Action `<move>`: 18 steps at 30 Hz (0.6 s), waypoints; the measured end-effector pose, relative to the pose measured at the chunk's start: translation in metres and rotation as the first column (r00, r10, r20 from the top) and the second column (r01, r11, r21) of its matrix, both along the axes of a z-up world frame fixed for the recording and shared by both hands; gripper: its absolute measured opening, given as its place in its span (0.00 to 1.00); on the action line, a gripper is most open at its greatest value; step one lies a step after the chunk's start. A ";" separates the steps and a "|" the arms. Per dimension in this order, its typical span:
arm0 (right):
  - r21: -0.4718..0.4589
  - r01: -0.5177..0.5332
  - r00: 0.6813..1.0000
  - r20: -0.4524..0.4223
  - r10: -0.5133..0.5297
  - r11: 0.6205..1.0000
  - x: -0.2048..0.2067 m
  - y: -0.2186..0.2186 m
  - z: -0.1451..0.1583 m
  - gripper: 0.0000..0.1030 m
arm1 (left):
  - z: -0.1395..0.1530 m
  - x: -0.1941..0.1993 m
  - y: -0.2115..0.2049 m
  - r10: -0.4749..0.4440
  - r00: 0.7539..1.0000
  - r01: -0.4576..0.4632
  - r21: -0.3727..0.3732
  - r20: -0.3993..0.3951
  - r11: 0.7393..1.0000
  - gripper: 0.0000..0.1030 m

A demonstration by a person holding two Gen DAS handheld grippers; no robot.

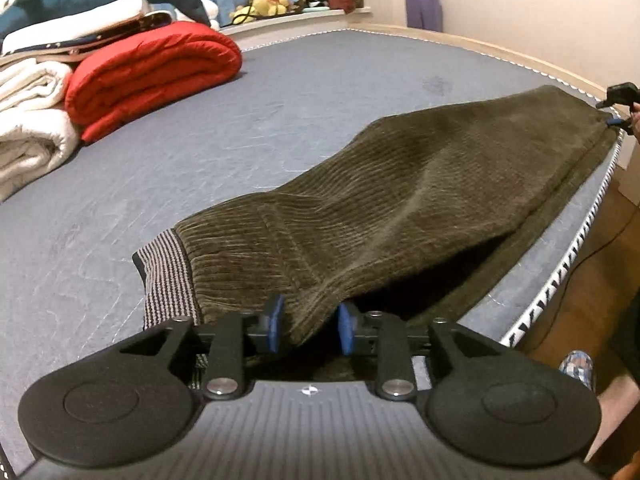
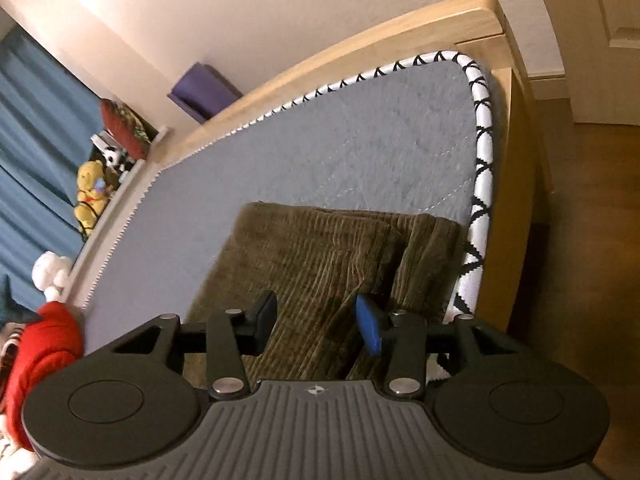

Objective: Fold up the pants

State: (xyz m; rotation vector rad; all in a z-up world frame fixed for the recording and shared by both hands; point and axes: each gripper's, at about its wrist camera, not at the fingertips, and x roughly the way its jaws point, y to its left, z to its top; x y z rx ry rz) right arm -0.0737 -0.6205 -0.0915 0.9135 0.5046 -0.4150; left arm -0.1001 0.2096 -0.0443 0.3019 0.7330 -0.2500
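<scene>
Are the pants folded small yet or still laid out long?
Still long: the pants stretch along the mattress edge, leg on leg, between the left hand-held gripper and right hand-held gripper.
</scene>
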 end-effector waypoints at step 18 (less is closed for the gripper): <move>-0.051 0.183 0.980 -0.070 -0.186 0.982 -0.011 0.005 0.006 0.25 | -0.011 0.008 -0.007 0.006 0.999 -0.004 0.057 -0.038 0.998 0.39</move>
